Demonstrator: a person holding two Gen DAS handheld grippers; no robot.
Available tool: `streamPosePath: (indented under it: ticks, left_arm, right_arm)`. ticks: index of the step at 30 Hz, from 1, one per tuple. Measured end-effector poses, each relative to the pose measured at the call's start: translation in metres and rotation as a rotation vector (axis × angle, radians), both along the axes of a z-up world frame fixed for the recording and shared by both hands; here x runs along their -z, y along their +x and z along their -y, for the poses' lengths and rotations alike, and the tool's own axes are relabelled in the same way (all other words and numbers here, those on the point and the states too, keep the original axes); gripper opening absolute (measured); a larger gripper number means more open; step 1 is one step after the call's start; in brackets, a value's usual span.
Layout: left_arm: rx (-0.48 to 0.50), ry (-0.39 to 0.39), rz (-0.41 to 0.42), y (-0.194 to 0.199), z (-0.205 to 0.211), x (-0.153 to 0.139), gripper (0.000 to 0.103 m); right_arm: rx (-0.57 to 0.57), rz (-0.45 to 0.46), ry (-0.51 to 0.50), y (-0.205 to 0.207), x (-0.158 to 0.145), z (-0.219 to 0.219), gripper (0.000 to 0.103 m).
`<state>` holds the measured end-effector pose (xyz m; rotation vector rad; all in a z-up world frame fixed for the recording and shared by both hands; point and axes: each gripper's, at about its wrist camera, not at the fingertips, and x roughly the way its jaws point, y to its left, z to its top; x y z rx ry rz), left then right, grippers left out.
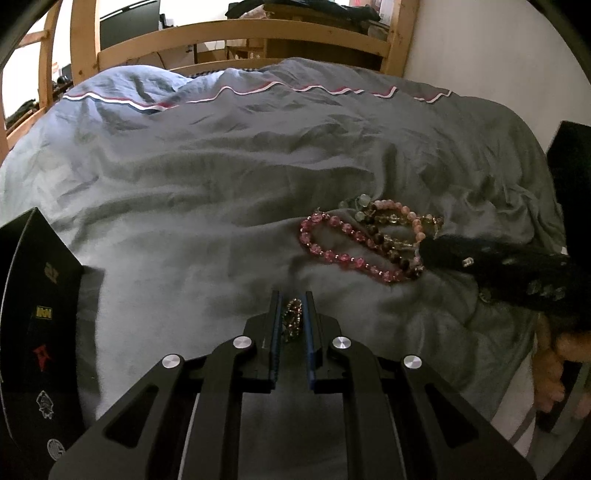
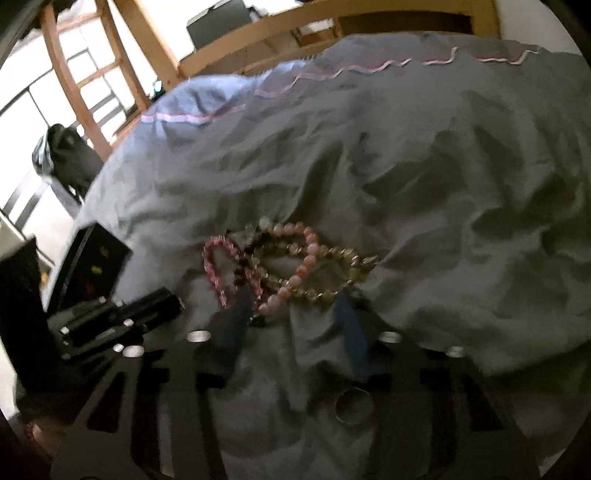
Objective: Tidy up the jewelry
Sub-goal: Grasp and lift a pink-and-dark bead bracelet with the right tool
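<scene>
Nearest in the left wrist view, the left gripper [image 1: 291, 314] is seen almost fully closed, with a small gold-brown beaded piece [image 1: 292, 316] pinched between its blue pads. A black box with printed emblems [image 1: 40, 325] is stood close on its left.

In the blurred right wrist view, the right gripper [image 2: 295, 314] is held partly open just short of the heap of beaded bracelets [image 2: 291, 266]; nothing is gripped, though the nearest pink beads are reached by the left finger. A silver ring [image 2: 352, 406] is lying on the duvet [image 1: 221, 184] between the fingers' bases.

Beyond, rumpled grey bedding is spread, and a wooden bed frame [image 1: 240, 33] is set behind it.
</scene>
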<state>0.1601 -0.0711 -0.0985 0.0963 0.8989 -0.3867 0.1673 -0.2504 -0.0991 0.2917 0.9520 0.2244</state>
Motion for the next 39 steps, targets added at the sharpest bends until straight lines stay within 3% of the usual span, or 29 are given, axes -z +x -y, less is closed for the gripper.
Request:
streamPosePath:
  ticks: [2,6,8,12,17,22,35,36,37,39]
  left_arm:
    - [0.001,-0.002,-0.001,0.000,0.000,0.000,0.010]
    - [0.002,-0.004,0.002,0.001,0.000,0.000,0.010]
    - [0.002,-0.005,0.002,0.001,-0.001,0.000,0.010]
    - [-0.002,-0.011,0.016,-0.001,-0.002,-0.004,0.010]
    - [-0.008,-0.020,0.033,-0.005,-0.003,-0.011,0.010]
    - [-0.013,-0.028,0.046,-0.007,-0.004,-0.018,0.010]
    - [-0.017,-0.050,0.066,-0.027,-0.014,-0.039,0.010]
    - [-0.016,-0.039,0.058,-0.027,-0.013,-0.036,0.018]
    - [-0.019,-0.032,0.052,-0.025,-0.012,-0.033,0.039]
    - [-0.025,-0.013,0.060,-0.020,-0.008,-0.023,0.050]
  right_arm:
    - [-0.029,-0.009,-0.012,0.004,0.004,-0.008,0.019]
    - [-0.035,0.029,-0.007,0.001,-0.001,-0.009,0.018]
    - [-0.019,0.072,0.005,-0.002,-0.009,-0.005,0.008]
    - [0.015,0.132,0.026,-0.006,-0.022,0.003,0.008]
    - [0.023,0.132,0.044,-0.007,-0.023,0.006,0.008]
    - [0.036,0.188,0.077,-0.013,-0.035,0.011,0.008]
    - [0.034,0.233,0.070,-0.035,-0.058,0.008,0.008]
    - [0.036,0.231,0.071,-0.036,-0.057,0.009,0.008]
    - [0.038,0.227,0.073,-0.037,-0.057,0.010,0.008]
    - [0.039,0.221,0.075,-0.037,-0.055,0.009,0.008]
